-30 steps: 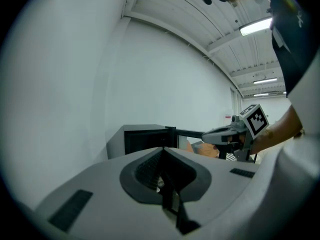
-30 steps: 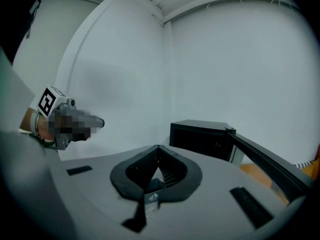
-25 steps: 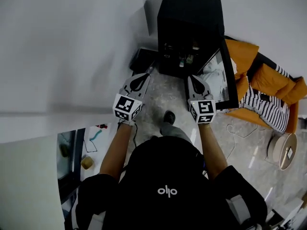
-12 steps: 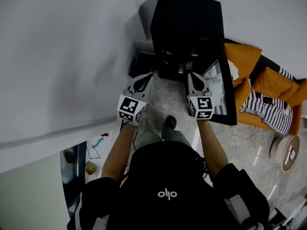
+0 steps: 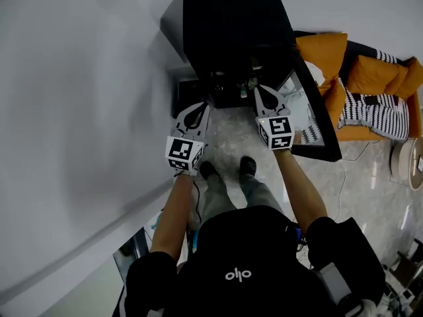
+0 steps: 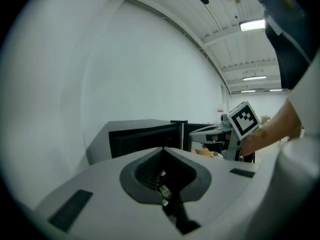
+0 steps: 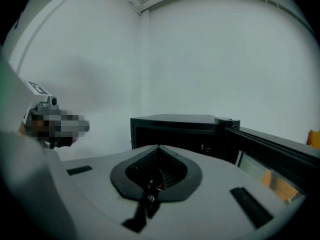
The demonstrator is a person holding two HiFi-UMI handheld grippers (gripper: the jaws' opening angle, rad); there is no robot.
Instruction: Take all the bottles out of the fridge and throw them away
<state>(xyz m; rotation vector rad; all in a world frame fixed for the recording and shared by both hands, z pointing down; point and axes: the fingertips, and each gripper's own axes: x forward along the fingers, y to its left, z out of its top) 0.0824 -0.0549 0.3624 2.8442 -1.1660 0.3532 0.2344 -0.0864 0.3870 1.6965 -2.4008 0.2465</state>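
- The fridge (image 5: 231,25) is a low black box against the white wall. Its door (image 5: 318,127) is swung open to our right.
- The bottles (image 5: 252,82) are inside it. We see them only as a few small pale and greenish shapes in the dark interior.
- The left gripper (image 5: 202,105) has its jaws together with nothing between them, and it points at the opening from just outside.
- The right gripper (image 5: 259,91) is closed and empty too, close to the inner edge of the door.
- We judge the bottles to be light, stiff and smooth, so they could slip or tip. A hold across the body seems safer than one at the cap.
- We cannot tell how many bottles there are, what they are made of or whether they are full.
- Both gripper views show only the fridge's dark front beyond the jaws, and no bottles.
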